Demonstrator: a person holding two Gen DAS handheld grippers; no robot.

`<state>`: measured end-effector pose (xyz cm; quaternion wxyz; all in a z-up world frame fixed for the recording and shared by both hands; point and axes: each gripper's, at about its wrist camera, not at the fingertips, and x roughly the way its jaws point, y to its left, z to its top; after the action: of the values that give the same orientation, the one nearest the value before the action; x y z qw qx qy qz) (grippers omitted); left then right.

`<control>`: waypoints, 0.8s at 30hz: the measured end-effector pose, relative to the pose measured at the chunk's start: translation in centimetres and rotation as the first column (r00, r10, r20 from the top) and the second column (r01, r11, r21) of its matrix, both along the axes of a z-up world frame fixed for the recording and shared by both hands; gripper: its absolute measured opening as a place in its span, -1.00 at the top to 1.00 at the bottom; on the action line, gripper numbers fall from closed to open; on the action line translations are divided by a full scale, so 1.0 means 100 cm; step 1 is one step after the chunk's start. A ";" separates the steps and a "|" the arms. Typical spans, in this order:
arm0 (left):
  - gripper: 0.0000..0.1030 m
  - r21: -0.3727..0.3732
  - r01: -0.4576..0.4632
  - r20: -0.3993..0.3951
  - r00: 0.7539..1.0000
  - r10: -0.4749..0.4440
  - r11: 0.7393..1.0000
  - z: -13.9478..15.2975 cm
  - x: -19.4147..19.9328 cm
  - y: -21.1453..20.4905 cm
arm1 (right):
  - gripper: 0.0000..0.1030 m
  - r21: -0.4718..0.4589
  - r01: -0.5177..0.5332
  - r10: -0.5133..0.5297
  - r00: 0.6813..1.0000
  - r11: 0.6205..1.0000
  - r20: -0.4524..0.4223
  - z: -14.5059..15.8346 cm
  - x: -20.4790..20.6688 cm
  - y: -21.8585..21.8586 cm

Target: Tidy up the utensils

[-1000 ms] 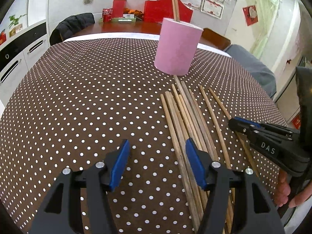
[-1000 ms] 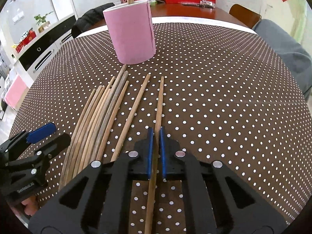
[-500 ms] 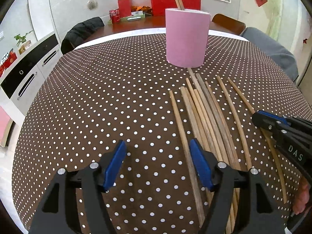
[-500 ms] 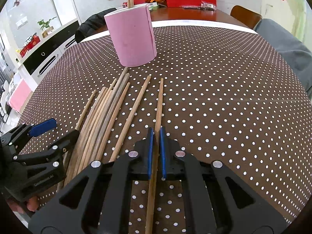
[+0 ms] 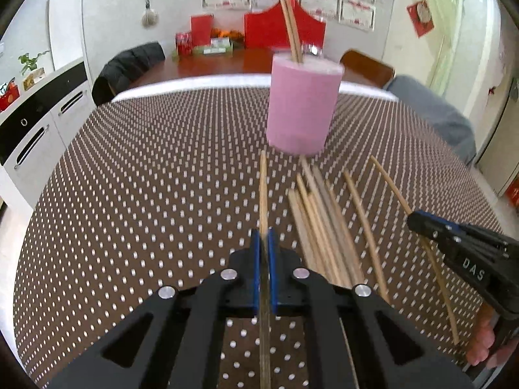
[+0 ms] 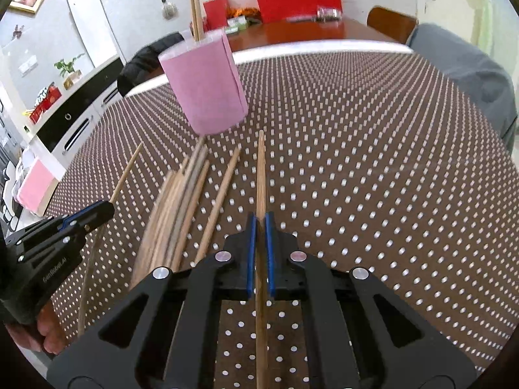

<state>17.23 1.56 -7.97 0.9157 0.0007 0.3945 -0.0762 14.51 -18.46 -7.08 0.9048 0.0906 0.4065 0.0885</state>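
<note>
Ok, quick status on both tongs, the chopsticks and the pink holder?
Left tongs: shut on one chopstick.
Right tongs: shut on another chopstick.
Loose chopsticks: lying flat on the dotted cloth, bunched, with one apart beside them.
Pink holder: upright, two chopsticks standing in it.

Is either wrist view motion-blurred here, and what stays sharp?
Left wrist view: tablecloth dots smear into streaks, pink holder is soft, left gripper is crisp. Right wrist view: same streaking on the far cloth, right gripper is sharp; fisheye bends the table edge.
</note>
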 end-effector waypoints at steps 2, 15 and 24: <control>0.89 -0.034 -0.004 0.037 0.999 0.005 0.999 0.009 0.001 0.002 | 0.88 0.002 0.011 -0.011 0.999 1.000 0.044 0.012 -0.004 -0.002; 0.89 -0.225 0.021 0.301 0.952 0.049 0.974 0.075 0.002 0.000 | 0.88 0.055 0.008 -0.022 0.966 0.998 0.257 0.081 -0.013 -0.002; 0.89 -0.259 0.014 0.462 0.880 0.111 0.966 0.123 0.018 -0.014 | 0.89 0.115 -0.020 -0.030 0.910 0.993 0.413 0.123 0.001 0.003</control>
<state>19.00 0.14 4.32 0.9782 -0.1082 0.1460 -0.1006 14.56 -18.14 5.22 0.9637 0.1237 0.1993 0.1272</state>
